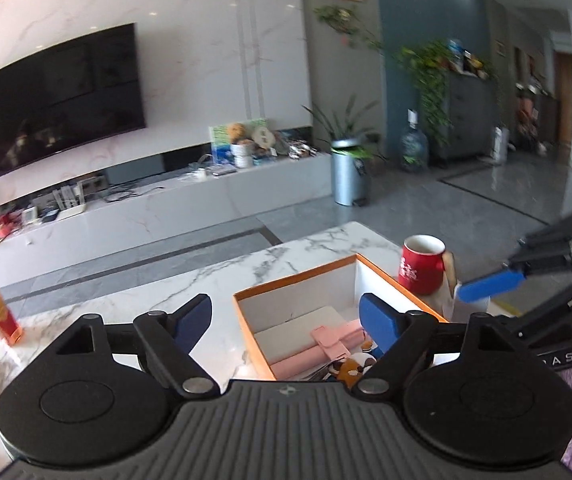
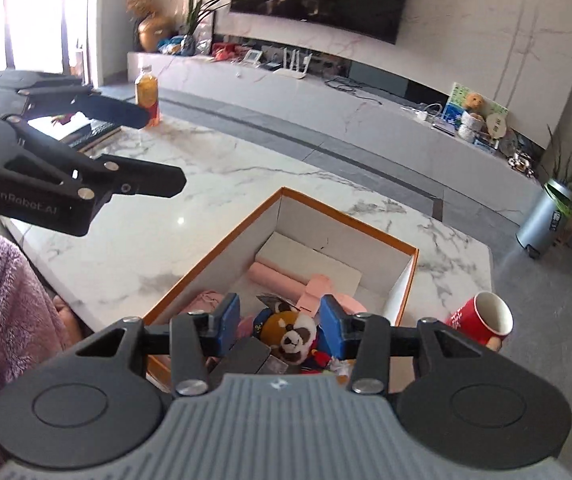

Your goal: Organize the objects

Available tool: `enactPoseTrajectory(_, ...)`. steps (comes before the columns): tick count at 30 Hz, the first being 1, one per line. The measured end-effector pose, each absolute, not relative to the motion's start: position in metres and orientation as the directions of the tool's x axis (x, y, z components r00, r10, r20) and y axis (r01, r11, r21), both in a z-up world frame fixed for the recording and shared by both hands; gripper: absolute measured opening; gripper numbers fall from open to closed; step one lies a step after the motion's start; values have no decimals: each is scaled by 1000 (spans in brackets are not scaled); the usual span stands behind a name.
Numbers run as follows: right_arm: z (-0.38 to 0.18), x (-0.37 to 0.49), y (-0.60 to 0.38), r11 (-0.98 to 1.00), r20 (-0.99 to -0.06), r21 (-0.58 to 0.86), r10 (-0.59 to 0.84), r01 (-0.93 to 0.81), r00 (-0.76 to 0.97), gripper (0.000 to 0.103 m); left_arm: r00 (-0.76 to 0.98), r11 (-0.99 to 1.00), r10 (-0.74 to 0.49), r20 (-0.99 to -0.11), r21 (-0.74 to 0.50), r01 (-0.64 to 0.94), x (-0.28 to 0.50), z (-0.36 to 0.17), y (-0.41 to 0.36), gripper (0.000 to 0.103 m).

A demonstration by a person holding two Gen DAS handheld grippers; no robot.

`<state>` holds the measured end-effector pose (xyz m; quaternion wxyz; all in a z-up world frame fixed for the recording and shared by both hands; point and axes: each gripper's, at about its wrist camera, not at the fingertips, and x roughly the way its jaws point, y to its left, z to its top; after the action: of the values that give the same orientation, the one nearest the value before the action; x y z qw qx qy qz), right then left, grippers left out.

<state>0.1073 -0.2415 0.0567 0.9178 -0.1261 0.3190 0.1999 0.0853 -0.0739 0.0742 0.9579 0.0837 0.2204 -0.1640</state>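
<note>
Your left gripper wide, empty; right gripper half-spread, empty — both above box holding plush toy. Mug near surface edge (careless swing topples it).

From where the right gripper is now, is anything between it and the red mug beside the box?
Nothing visible blocks it. The red mug stands outside the orange-edged box, off its right wall on the marble table. The right gripper, jaws open and empty, hangs above the panda plush in the box.
</note>
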Motion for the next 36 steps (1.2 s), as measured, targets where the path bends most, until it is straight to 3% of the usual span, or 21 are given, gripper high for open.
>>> enactPoseTrajectory(4,49,80,-252,940,-573,7,284,-341,769,54,891,972,-168,-422,81,222,63,70,-76,98)
enactPoseTrajectory(8,47,50,-257,964,-514,70,255,-257,819,65,894,974,-158,-419,83,211,47,63,-78,98)
enactPoseTrajectory(11,39,40,-255,972,-496,104,234,-210,836,65,877,983,-157,-454,17,185,45,55,-74,98)
enactPoseTrajectory(22,-7,35,-239,984,-549,105,177,-143,817,66,800,997,-77,-595,-45,62,41,14,-44,98)
enactPoseTrajectory(28,-12,35,-234,987,-557,82,158,-136,815,67,796,999,-36,-605,-22,29,34,4,-46,98)
enactPoseTrajectory(30,-13,35,-232,988,-555,77,156,-137,817,78,795,999,-34,-606,-21,27,34,3,-46,98)
enactPoseTrajectory(36,-16,37,-226,986,-565,59,160,-154,809,78,795,999,-32,-606,-13,31,34,0,-45,98)
